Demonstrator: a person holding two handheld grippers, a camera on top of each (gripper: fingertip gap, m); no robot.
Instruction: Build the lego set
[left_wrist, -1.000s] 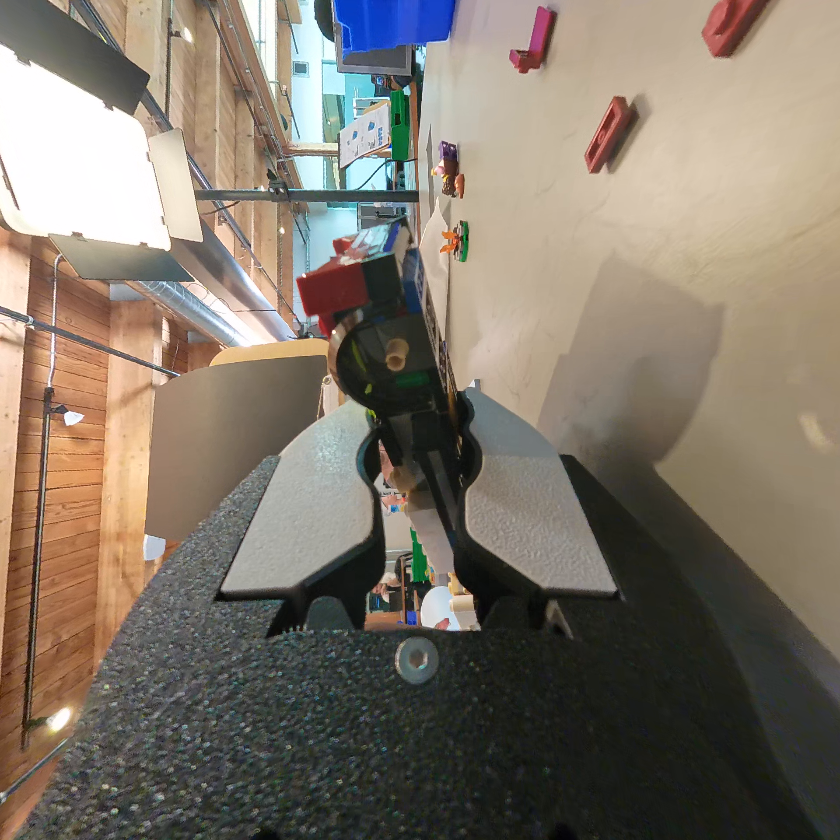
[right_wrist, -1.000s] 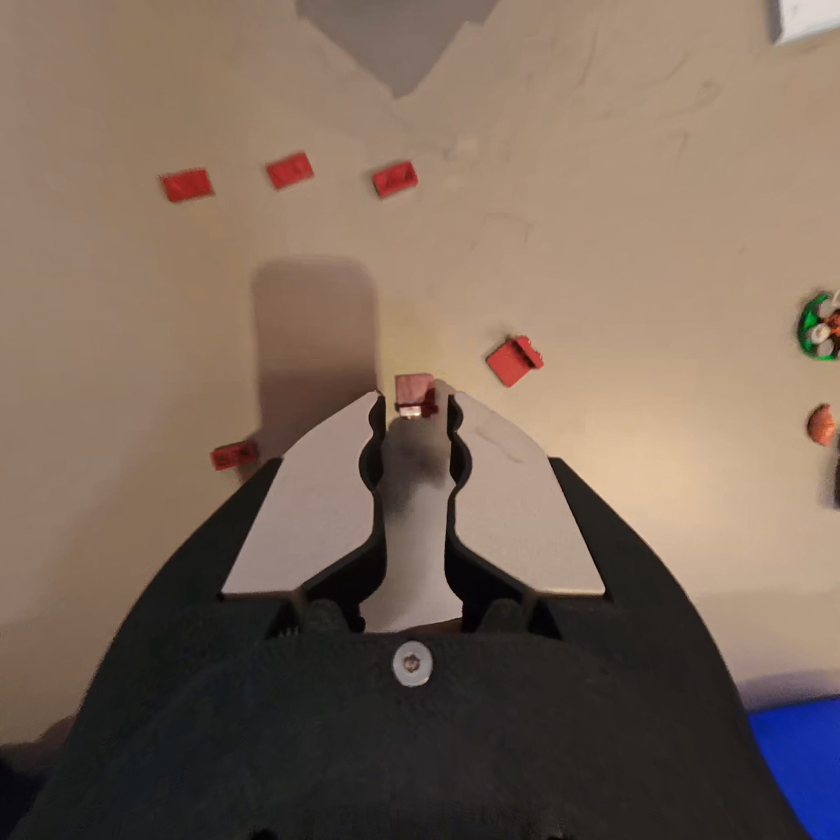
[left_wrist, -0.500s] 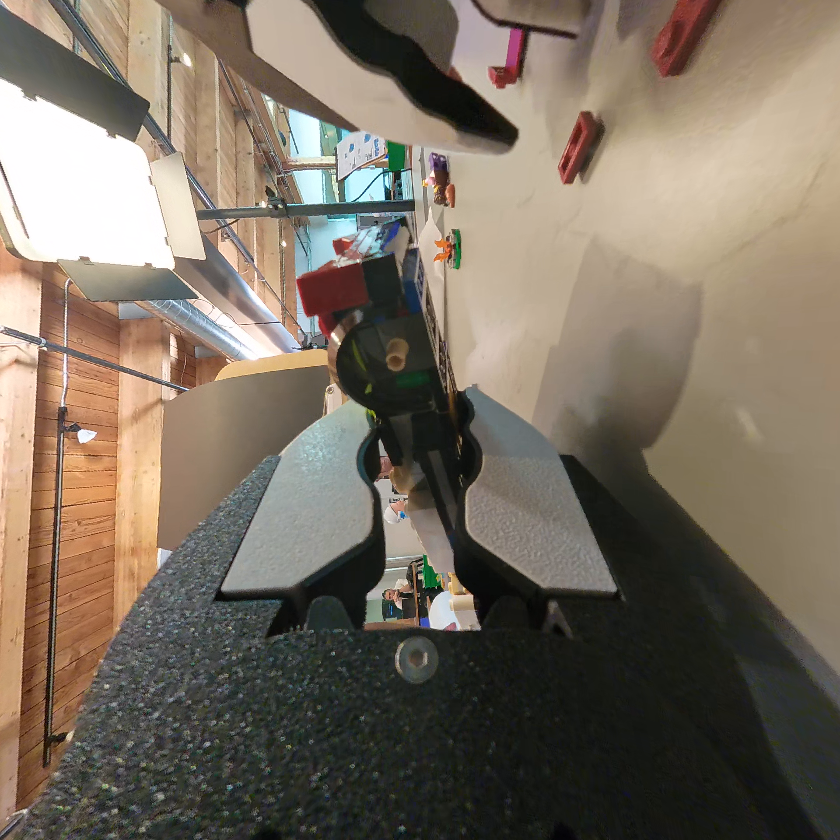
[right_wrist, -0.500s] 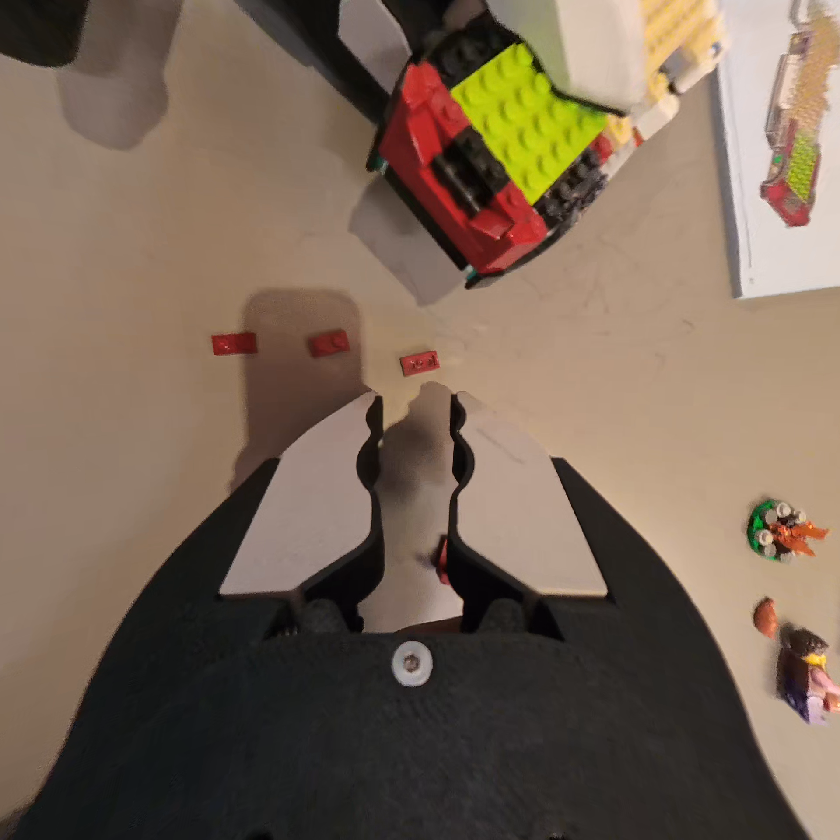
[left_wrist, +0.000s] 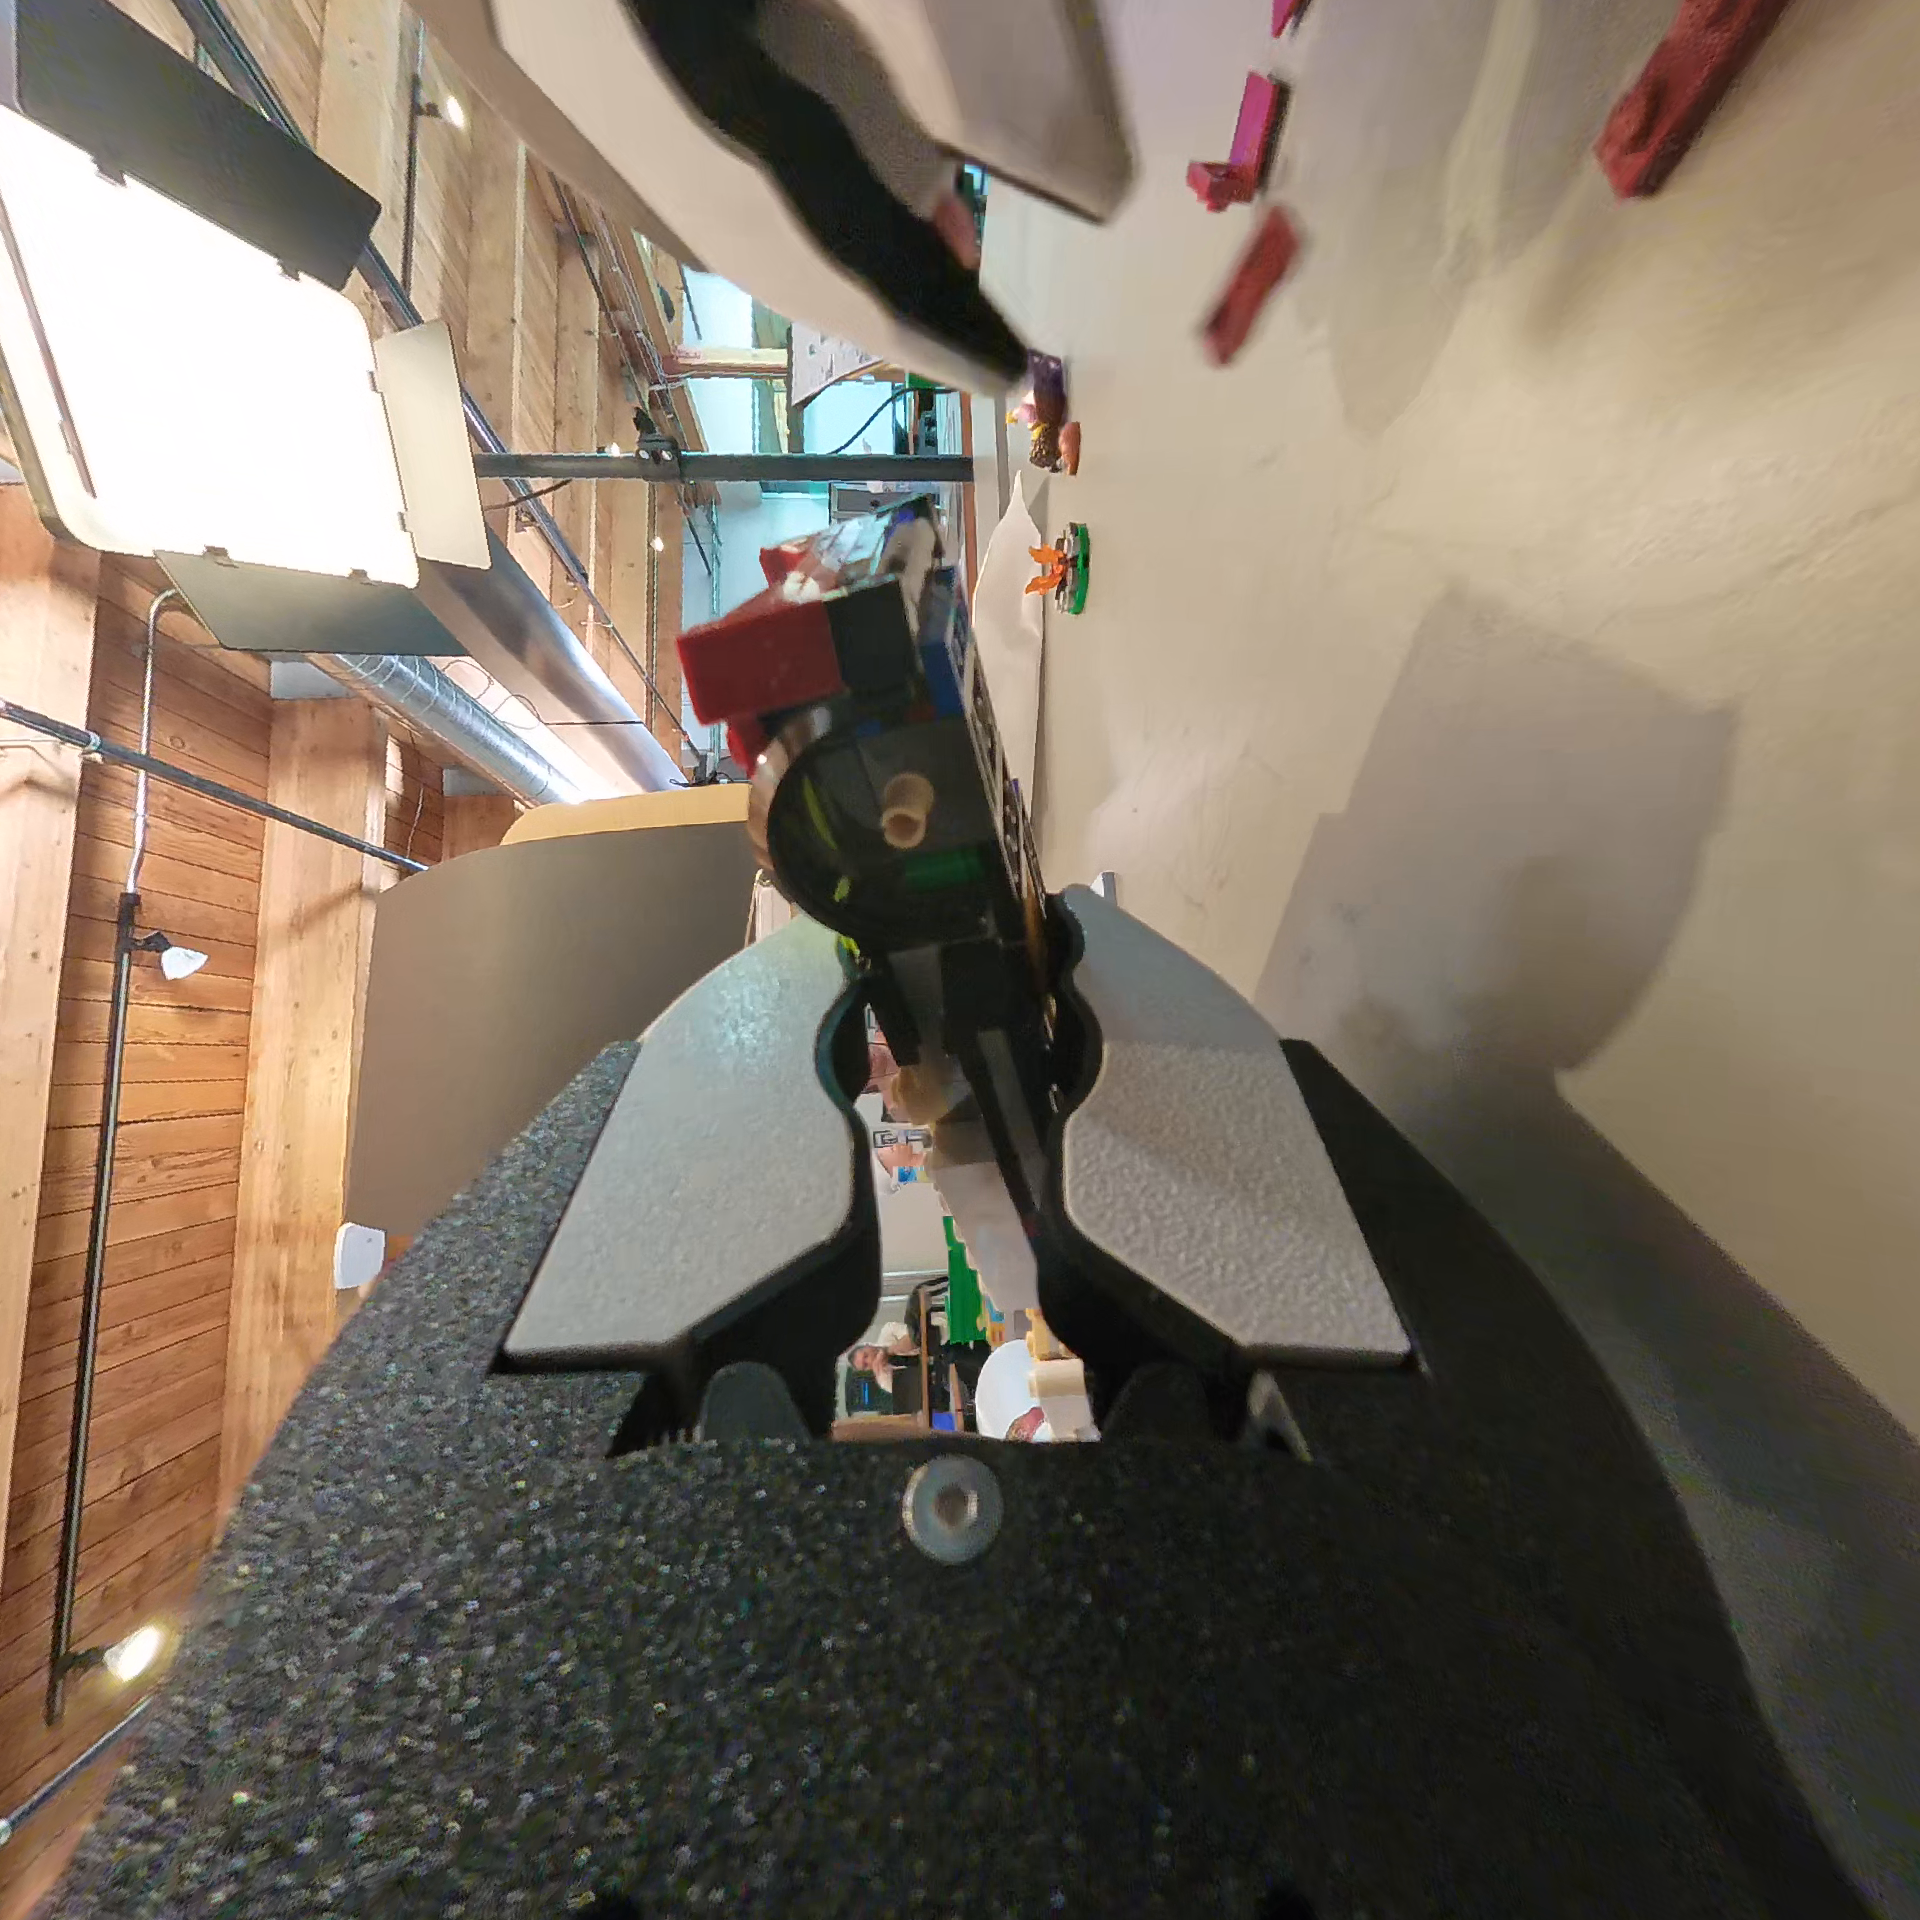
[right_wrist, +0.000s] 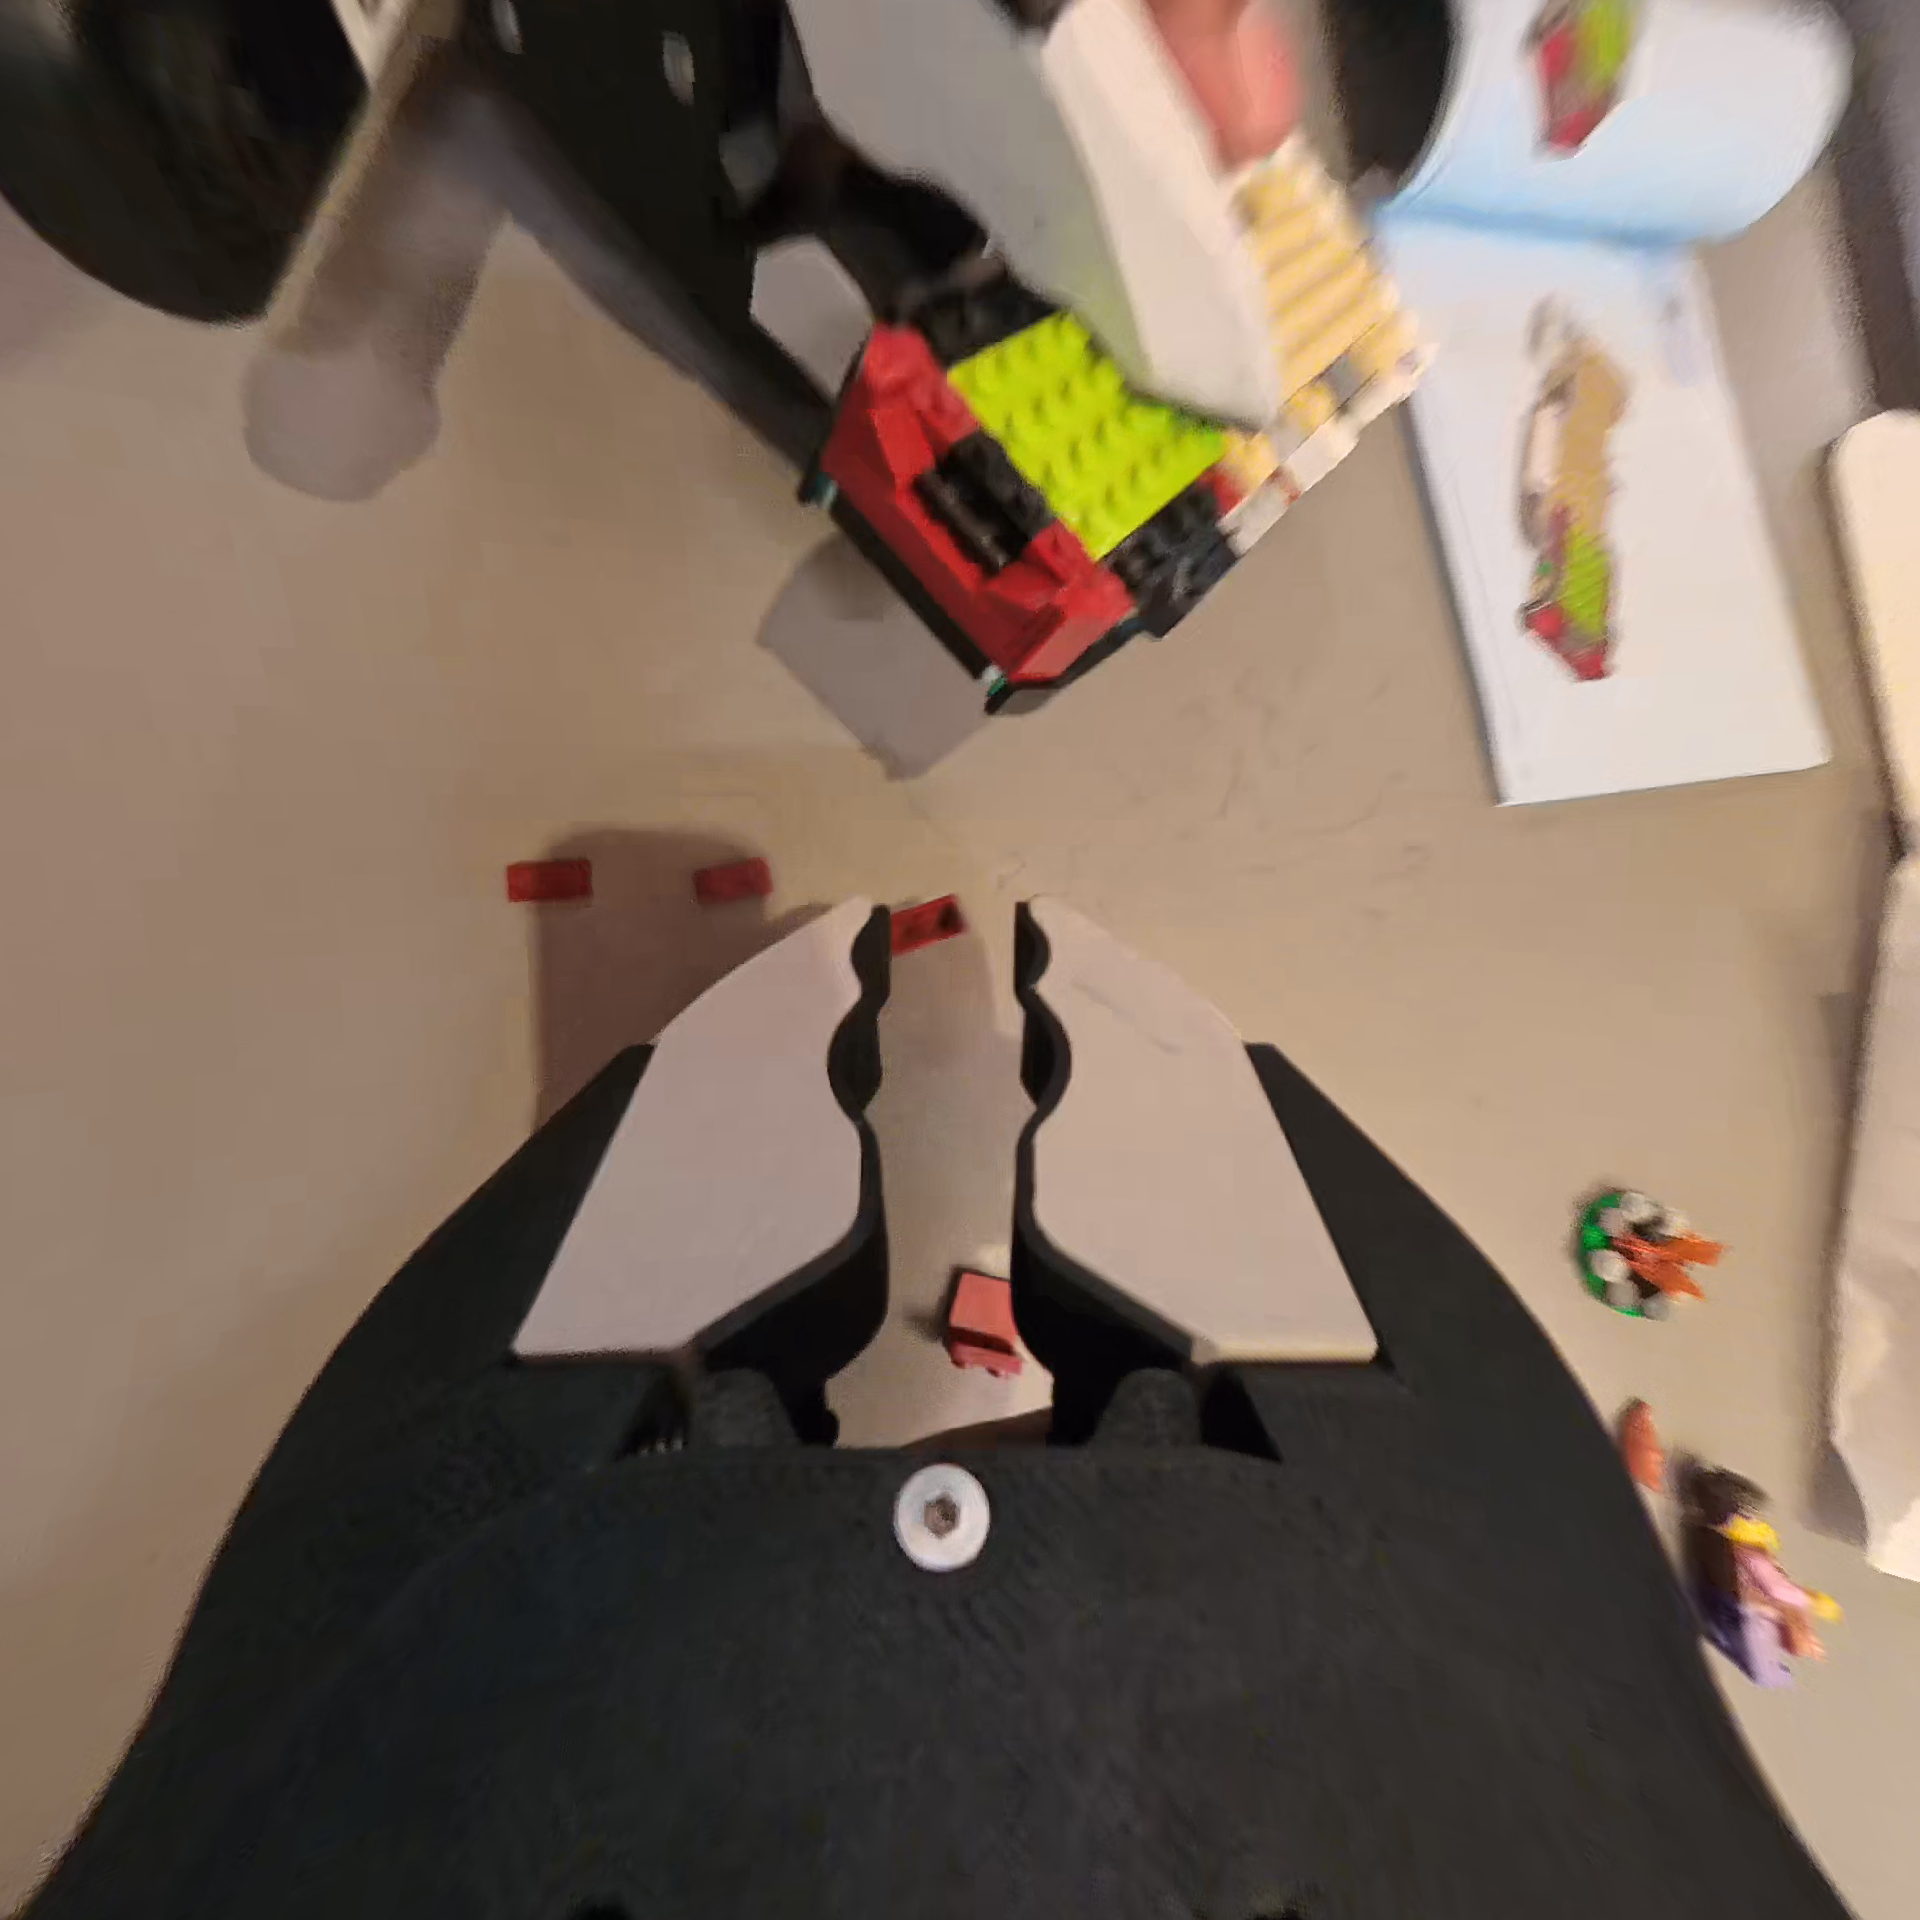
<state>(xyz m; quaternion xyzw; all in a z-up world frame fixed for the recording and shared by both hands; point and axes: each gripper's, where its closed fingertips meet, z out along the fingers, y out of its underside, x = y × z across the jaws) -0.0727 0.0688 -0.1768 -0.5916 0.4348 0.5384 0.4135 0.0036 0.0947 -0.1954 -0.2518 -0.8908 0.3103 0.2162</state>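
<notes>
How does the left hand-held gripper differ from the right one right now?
The left hand-held gripper clamps a brick-built vehicle model in the air; the right hand-held gripper holds nothing, jaws apart above the table and its loose red bricks. Both have grey fingers and black bodies.

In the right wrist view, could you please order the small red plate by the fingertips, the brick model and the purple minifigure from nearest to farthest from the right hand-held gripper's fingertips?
From the right hand-held gripper:
1. Small red plate, just ahead, beside the left fingertip.
2. Brick model, farther ahead, held up by the other gripper.
3. Purple minifigure, far right, lying back beside the gripper body.
</notes>
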